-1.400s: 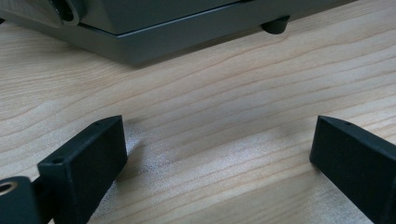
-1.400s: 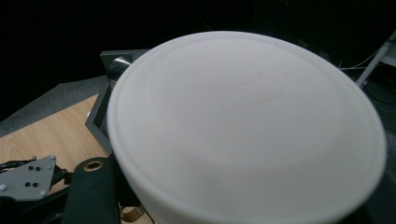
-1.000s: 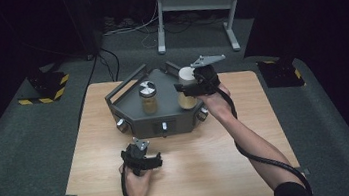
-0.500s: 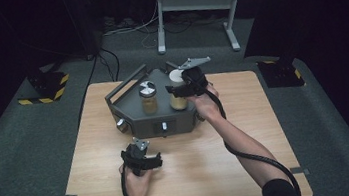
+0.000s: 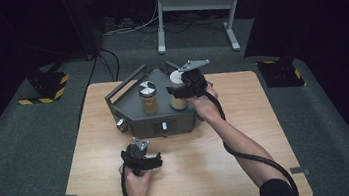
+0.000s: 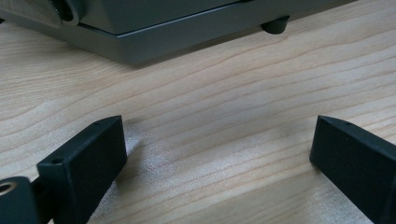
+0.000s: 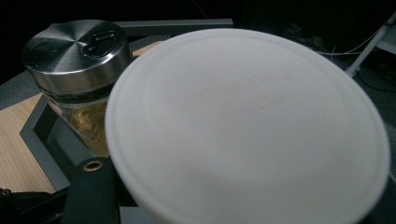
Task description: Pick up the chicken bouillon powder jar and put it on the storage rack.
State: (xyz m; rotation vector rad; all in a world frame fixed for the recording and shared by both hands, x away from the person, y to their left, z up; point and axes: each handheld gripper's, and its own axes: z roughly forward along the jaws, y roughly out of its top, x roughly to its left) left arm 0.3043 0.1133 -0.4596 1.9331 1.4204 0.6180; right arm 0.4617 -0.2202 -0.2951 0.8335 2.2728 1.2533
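Observation:
A grey open-topped rack (image 5: 137, 120) stands at the back middle of the wooden table (image 5: 212, 174). Two jars of tan powder stand in it: a metal-lidded jar (image 5: 148, 97) on the left and a white-lidded jar (image 5: 179, 100) on the right. My right gripper (image 5: 181, 91) is shut on the white-lidded jar just below its lid. In the right gripper view the white lid (image 7: 247, 126) looms very close, one black finger (image 7: 91, 193) hugs its left side, and the metal-lidded jar (image 7: 77, 51) stands behind. My left gripper (image 5: 141, 155) rests low over the table in front of the rack, open with nothing between its fingers (image 6: 84, 163).
The rack's base and a rubber foot (image 6: 275, 24) lie just ahead of the left gripper. Knobs (image 5: 164, 126) sit on the rack's front wall. A white metal stand (image 5: 196, 4) and cables lie on the dark floor beyond the table. Bare wood (image 6: 233, 93) spreads around the left gripper.
My right gripper has shifted left and closed in around the white-lidded jar in the rack. The left gripper has stayed put.

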